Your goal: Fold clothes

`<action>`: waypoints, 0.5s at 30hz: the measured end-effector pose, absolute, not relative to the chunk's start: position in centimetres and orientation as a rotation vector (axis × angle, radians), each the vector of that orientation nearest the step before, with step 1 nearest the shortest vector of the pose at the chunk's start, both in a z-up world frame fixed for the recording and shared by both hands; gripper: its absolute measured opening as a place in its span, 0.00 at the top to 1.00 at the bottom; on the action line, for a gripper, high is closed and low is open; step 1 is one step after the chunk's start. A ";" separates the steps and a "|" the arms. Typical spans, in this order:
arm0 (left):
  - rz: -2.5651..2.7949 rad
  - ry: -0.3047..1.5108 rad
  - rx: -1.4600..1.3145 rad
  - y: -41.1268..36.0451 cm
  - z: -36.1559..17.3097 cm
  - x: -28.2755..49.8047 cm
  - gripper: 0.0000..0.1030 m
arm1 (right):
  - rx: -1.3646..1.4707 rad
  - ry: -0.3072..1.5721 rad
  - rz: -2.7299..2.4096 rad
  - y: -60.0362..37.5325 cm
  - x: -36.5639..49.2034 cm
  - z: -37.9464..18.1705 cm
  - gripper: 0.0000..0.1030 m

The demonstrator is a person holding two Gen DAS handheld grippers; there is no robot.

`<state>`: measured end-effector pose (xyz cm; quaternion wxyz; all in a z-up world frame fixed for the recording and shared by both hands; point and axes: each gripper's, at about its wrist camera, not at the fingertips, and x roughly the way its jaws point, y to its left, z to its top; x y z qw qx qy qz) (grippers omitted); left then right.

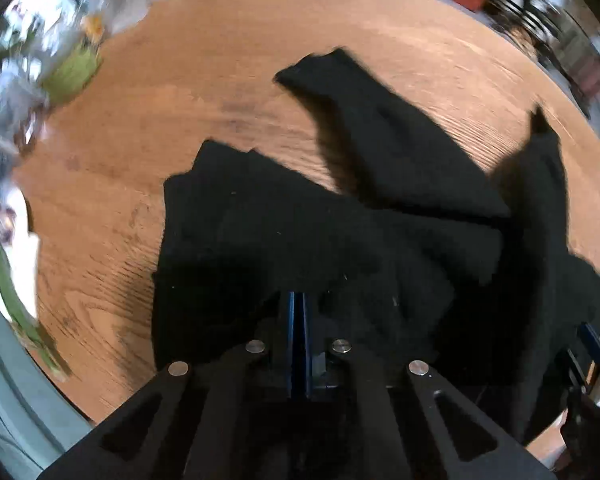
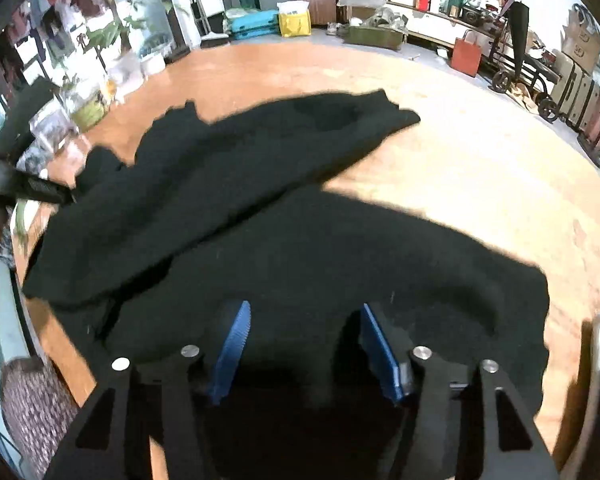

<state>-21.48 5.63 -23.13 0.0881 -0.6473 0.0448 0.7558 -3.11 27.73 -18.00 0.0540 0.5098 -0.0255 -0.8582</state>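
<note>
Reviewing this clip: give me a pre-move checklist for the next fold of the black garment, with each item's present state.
1. Left tool shut on the black garment: ok, blue pads together with cloth bunched at the tips.
2. Right tool ready to grasp: ok, jaws stand apart above the cloth.
3. Right tool holding cloth: not ok, nothing between its pads.
4. Garment flat: not ok, one flap lies folded over the rest.
5. Garment wholly on the wooden table: cannot tell, near edge hidden.
</note>
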 end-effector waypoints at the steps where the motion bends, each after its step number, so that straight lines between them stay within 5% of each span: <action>1: 2.241 0.052 -1.931 4.7 -23.3 -21.8 0.96 | 1.523 -0.093 -2.595 27.4 -3.9 -18.1 0.40; 6: 2.299 -0.070 -1.913 -0.1 -23.7 -21.2 0.97 | 1.587 0.067 -2.630 26.1 -8.3 -20.5 0.46; 15: 2.297 -0.227 -1.895 -3.8 -23.9 -18.1 0.97 | 1.585 0.090 -2.709 28.0 -7.2 -20.5 0.42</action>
